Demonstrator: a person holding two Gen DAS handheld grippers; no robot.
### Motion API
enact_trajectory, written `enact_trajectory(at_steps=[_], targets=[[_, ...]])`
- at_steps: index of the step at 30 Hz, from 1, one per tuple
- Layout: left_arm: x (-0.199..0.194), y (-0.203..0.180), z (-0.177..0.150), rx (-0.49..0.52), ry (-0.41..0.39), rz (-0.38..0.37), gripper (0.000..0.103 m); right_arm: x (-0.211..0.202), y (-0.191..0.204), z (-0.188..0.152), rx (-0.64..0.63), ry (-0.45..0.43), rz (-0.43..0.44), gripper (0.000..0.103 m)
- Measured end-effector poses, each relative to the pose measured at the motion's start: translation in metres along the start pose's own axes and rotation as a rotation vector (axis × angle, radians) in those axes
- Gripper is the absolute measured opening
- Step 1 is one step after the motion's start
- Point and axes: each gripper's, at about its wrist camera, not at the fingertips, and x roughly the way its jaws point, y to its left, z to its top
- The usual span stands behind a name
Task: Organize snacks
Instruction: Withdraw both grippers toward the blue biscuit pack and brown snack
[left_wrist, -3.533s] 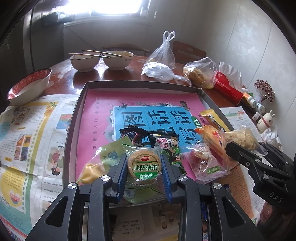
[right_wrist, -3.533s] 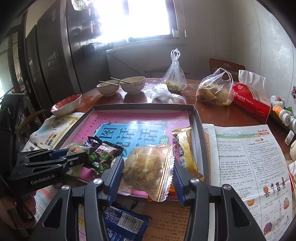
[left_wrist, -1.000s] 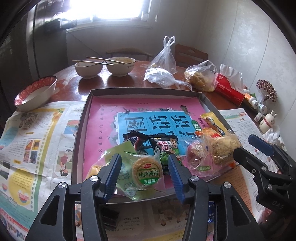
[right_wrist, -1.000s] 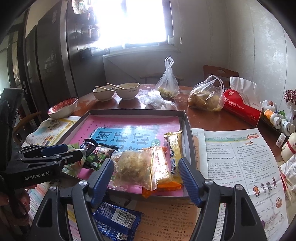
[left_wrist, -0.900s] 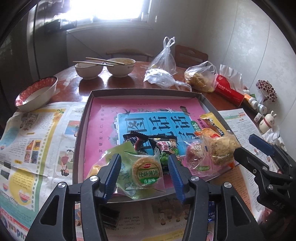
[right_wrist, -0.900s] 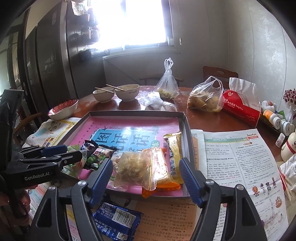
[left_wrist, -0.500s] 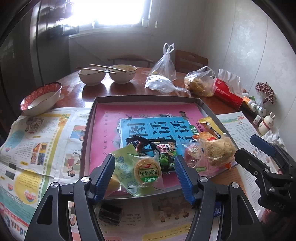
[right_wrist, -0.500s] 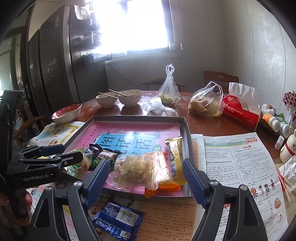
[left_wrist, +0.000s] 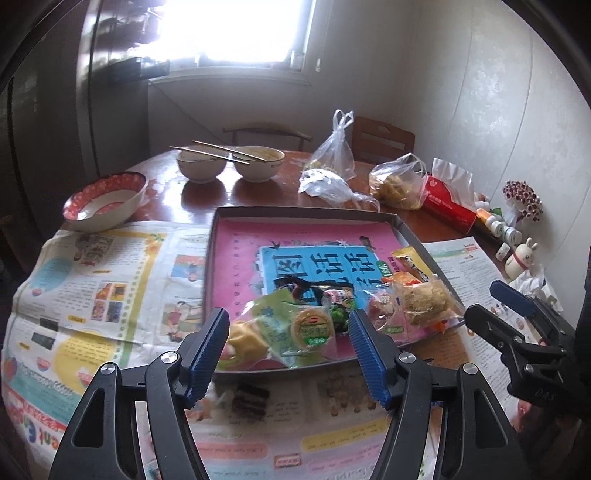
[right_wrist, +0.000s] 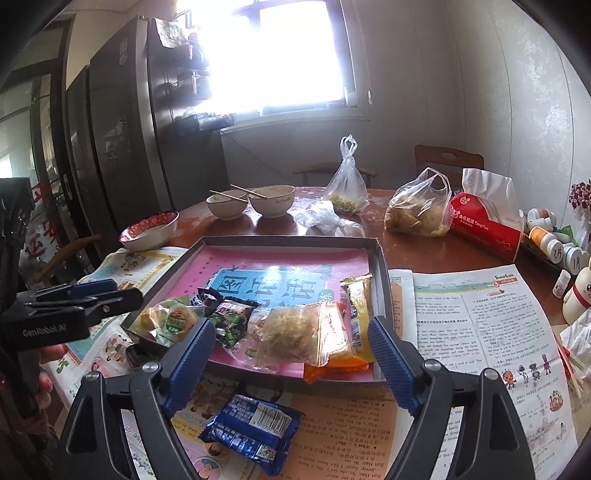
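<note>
One "GenRobot.AI" label, left claw (right_wrist: 88, 295)

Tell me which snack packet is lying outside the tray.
The blue packet. It lies on the newspaper just in front of the tray, while the other packets sit inside it.

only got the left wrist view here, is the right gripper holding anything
Observer: No. The right gripper has just been opening its jaws, and nothing is pinched. The clear-bagged pastry lies in the tray, and the pads are clear of it.
Operator: any snack still outside the tray on that side
Observer: Yes. A blue snack packet lies on the newspaper just in front of the tray's near rim, below the right gripper's fingers.
</note>
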Motion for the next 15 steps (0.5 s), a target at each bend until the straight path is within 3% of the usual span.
enact_trajectory(at_steps=[15], targets=[[-0.019,0.02,-0.012,-0.005,0.026,0.047,0.069,-0.016,0.007,-0.003,0.012,-0.002,0.031,0.085]])
